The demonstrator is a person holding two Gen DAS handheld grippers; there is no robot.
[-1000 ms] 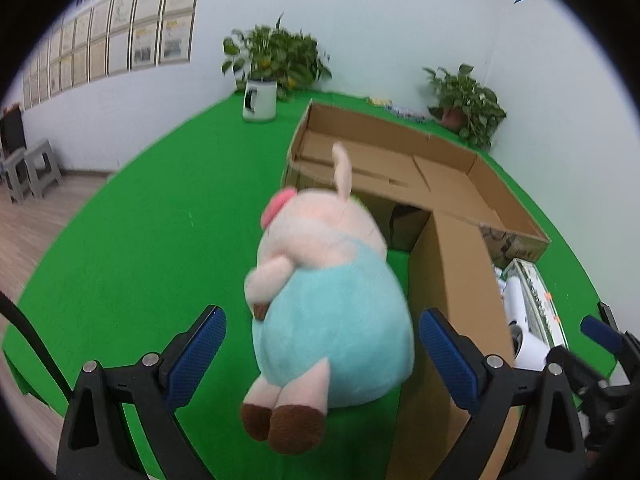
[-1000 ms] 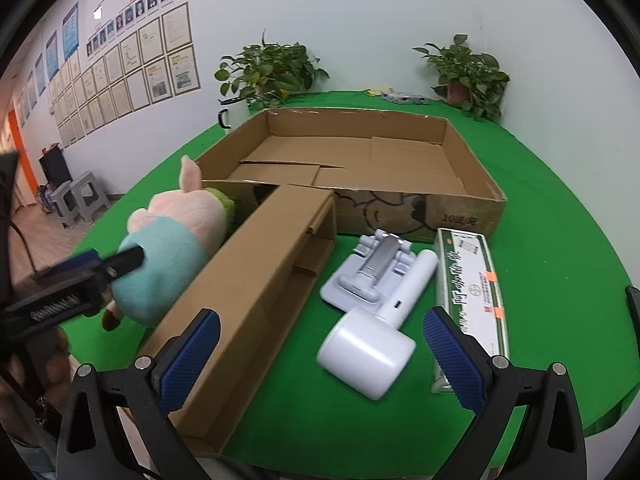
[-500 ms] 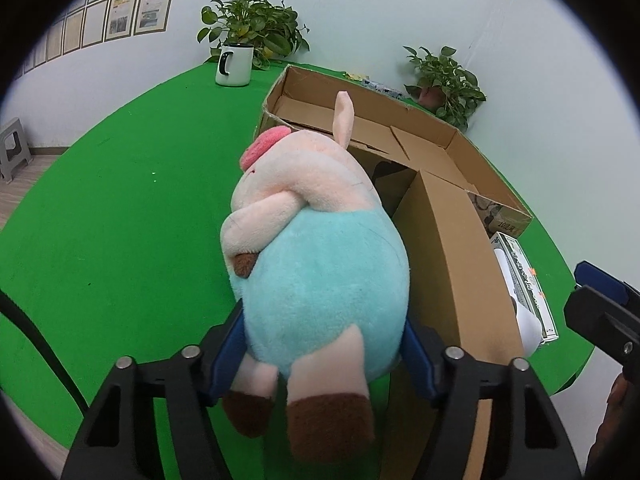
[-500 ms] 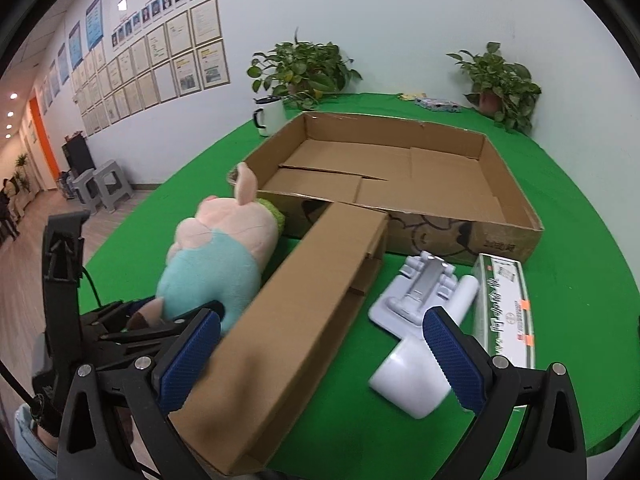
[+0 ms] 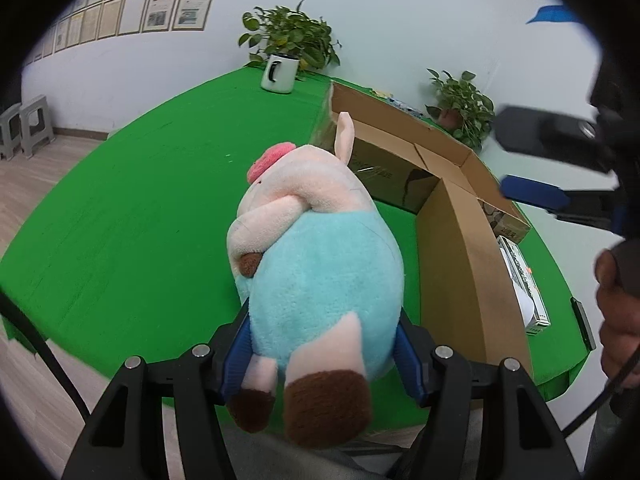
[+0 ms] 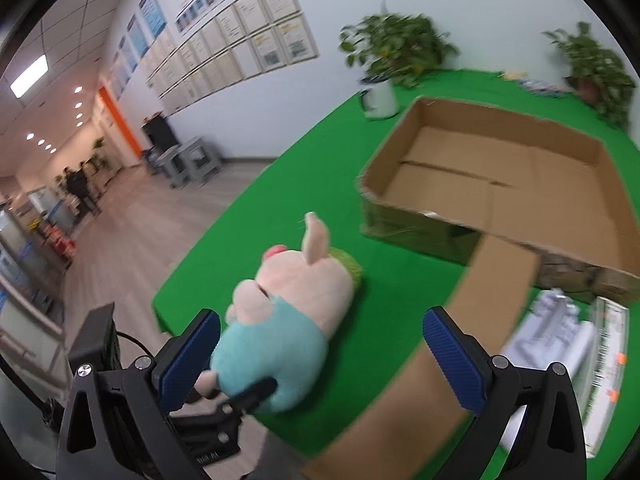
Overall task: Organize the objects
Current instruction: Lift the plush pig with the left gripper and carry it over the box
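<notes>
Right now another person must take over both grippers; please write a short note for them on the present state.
Left gripper: shut on the pink plush pig in a light-blue shirt, at the near edge of the green table.
Right gripper: open, holding nothing, above the pig.
Large open cardboard box: nothing seen inside.
White handheld device and long green-white carton lie beside the box flap.
Done: pig gripped. Left: put all three away, probably in the box.

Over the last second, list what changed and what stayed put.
The left gripper advanced and closed on the plush pig, which it now holds. The right gripper stayed open and swung left toward the pig. The cardboard box, white device and green-white carton stayed put.
</notes>
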